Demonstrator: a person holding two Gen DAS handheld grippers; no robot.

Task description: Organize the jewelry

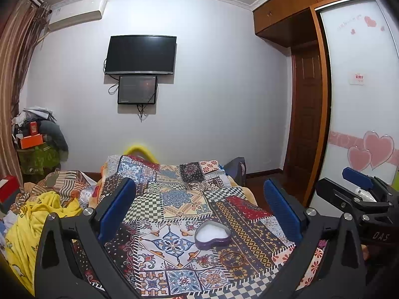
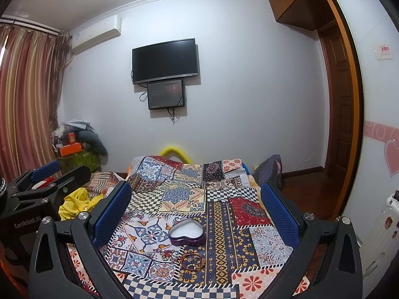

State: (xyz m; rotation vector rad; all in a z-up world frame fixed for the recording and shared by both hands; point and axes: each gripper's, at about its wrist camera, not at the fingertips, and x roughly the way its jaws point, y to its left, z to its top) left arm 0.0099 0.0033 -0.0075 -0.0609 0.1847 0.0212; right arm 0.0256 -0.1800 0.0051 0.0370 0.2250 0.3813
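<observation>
A purple heart-shaped tin (image 1: 212,234) with white lining sits open on the patchwork bedspread (image 1: 174,199); it also shows in the right wrist view (image 2: 187,232). A brown bead bracelet (image 1: 232,259) lies just in front of the tin, seen in the right wrist view (image 2: 192,261) with a small ring inside its loop. My left gripper (image 1: 199,209) is open and empty, above and behind the tin. My right gripper (image 2: 195,210) is open and empty, likewise over the bed. Each gripper shows at the edge of the other's view.
A yellow blanket (image 1: 37,219) and striped bedding lie heaped at the left of the bed. A cluttered pile with an orange box (image 1: 31,140) stands by the curtain. A wardrobe with heart stickers (image 1: 361,99) and a white suitcase (image 2: 381,229) are on the right.
</observation>
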